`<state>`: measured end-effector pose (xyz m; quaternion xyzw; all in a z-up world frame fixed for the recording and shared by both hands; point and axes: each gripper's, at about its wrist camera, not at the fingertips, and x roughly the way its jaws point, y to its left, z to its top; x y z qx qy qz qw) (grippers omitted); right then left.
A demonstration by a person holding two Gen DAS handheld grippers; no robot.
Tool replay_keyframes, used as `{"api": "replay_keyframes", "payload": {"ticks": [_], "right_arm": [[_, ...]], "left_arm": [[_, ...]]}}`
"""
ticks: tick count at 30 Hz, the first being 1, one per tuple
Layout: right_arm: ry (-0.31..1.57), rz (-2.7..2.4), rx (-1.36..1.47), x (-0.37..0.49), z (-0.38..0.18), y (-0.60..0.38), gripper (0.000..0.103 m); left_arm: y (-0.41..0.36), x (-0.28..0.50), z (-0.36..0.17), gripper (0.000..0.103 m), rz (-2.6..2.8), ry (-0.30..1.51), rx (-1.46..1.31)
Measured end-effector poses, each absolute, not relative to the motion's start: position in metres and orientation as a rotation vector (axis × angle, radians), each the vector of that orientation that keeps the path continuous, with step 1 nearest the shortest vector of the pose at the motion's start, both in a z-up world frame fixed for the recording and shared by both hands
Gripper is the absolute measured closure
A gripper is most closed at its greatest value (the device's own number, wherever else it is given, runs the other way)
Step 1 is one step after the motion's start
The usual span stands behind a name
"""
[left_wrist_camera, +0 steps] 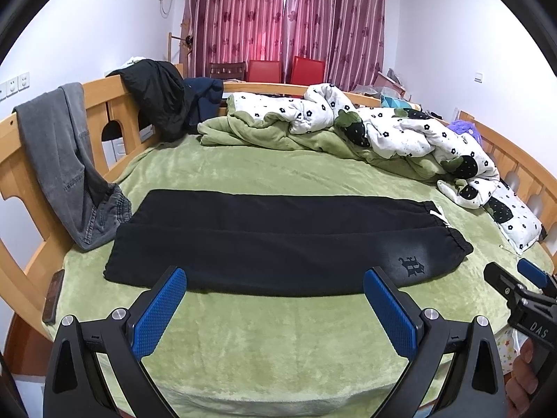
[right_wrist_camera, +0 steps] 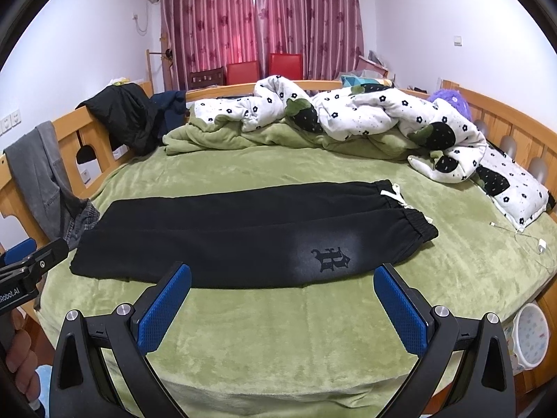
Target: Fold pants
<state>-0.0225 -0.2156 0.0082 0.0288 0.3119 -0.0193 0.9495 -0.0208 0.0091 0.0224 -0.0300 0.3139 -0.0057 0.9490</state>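
Observation:
Black pants (left_wrist_camera: 278, 240) (right_wrist_camera: 243, 233) lie flat across the green bed, legs side by side, waistband with a white drawstring (right_wrist_camera: 393, 195) at the right, leg ends at the left. A dark logo (right_wrist_camera: 330, 259) marks the near leg. My left gripper (left_wrist_camera: 275, 278) hovers open over the near edge of the pants, nothing between its blue pads (left_wrist_camera: 160, 313). My right gripper (right_wrist_camera: 282, 275) is also open and empty, just short of the near edge by the logo. Each gripper shows at the side of the other's view, the right gripper (left_wrist_camera: 522, 289) and the left gripper (right_wrist_camera: 28, 257).
A crumpled white and green quilt (left_wrist_camera: 383, 129) lies along the far side. Grey jeans (left_wrist_camera: 66, 167) and a black jacket (left_wrist_camera: 156, 94) hang on the wooden bed rail (left_wrist_camera: 14, 181). A phone (left_wrist_camera: 54, 296) rests at the left edge, a charger cable (right_wrist_camera: 522, 237) at the right.

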Motion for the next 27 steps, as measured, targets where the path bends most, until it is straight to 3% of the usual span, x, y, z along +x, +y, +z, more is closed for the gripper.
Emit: {"api": "replay_keyframes", "payload": {"ticks": [20, 22, 27], "right_arm": [[0.686, -0.09, 0.157, 0.028, -0.028, -0.276, 0.0], [0.684, -0.09, 0.178, 0.038, -0.036, -0.288, 0.002], [0.708, -0.115, 0.17, 0.063, -0.066, -0.312, 0.02]], "left_arm": [[0.086, 0.025, -0.007, 0.003, 0.086, 0.68, -0.143], [0.1, 0.034, -0.014, 0.004, 0.08, 0.691, -0.155], [0.133, 0.062, -0.051, 0.004, 0.022, 0.776, -0.207]]}}
